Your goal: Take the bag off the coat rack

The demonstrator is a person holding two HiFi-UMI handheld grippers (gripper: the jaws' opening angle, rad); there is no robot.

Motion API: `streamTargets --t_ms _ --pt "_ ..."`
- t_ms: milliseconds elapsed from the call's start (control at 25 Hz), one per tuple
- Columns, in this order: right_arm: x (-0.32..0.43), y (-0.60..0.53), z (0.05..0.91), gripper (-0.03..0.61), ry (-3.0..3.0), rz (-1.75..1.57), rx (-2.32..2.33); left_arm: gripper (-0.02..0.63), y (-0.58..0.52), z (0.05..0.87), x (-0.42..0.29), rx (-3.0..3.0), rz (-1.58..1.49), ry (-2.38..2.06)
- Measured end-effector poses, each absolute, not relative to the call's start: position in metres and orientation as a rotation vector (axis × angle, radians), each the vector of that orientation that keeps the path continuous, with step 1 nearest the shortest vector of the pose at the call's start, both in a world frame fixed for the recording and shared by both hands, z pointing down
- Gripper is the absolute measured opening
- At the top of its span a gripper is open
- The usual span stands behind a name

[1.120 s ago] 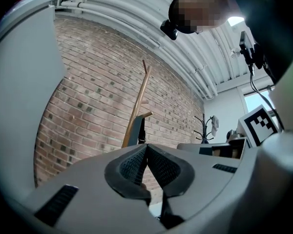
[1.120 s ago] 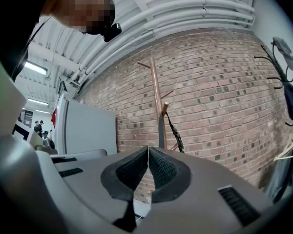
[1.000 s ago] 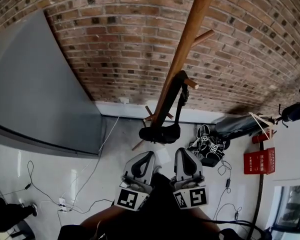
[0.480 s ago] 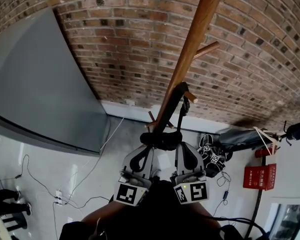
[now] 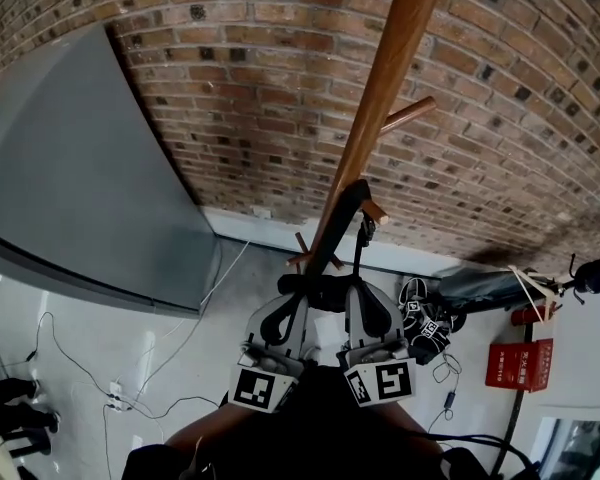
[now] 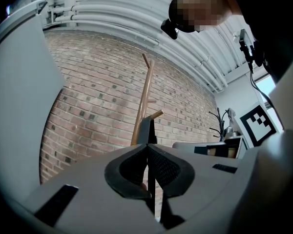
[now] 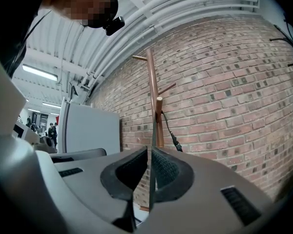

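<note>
A wooden coat rack (image 5: 380, 88) leans across the head view in front of a brick wall. A black bag (image 5: 320, 290) hangs low against the pole, and its wide strap (image 5: 345, 208) loops over a short peg. My left gripper (image 5: 300, 306) and right gripper (image 5: 353, 294) sit side by side just under the bag. Both have their jaws pressed together, and I cannot tell whether the tips touch the bag. The left gripper view looks past the shut left gripper (image 6: 147, 149) at the strap (image 6: 147, 130) on its peg. Beyond the shut right gripper (image 7: 150, 152) stand the pole (image 7: 153, 82) and a thin cord with a clasp (image 7: 173, 138).
A big grey panel (image 5: 70, 188) stands at the left. Thin cables (image 5: 180, 358) trail over the pale floor. A black-and-white bundle (image 5: 420, 313), a long dark bag (image 5: 490, 278) and a red box (image 5: 510, 363) lie at the right by the wall.
Both grippers have closed in on the bag. A second ago it hung clear ahead of them, and now it sits right at their tips. The jaws stayed shut.
</note>
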State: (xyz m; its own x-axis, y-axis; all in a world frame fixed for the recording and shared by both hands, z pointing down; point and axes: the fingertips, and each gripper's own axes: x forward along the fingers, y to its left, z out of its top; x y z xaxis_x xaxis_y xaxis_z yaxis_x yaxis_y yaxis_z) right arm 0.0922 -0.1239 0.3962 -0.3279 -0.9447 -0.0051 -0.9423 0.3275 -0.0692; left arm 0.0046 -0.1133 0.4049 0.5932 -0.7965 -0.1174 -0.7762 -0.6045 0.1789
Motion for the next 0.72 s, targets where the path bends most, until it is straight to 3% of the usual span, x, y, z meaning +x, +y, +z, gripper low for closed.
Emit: streamTargets --t_ms 720 --pt "0.095 -0.167 0.391 0.029 2.542 -0.104 -1.761 0.017 -0.132 0.405 -0.001 2.680 -0.305 -1.402"
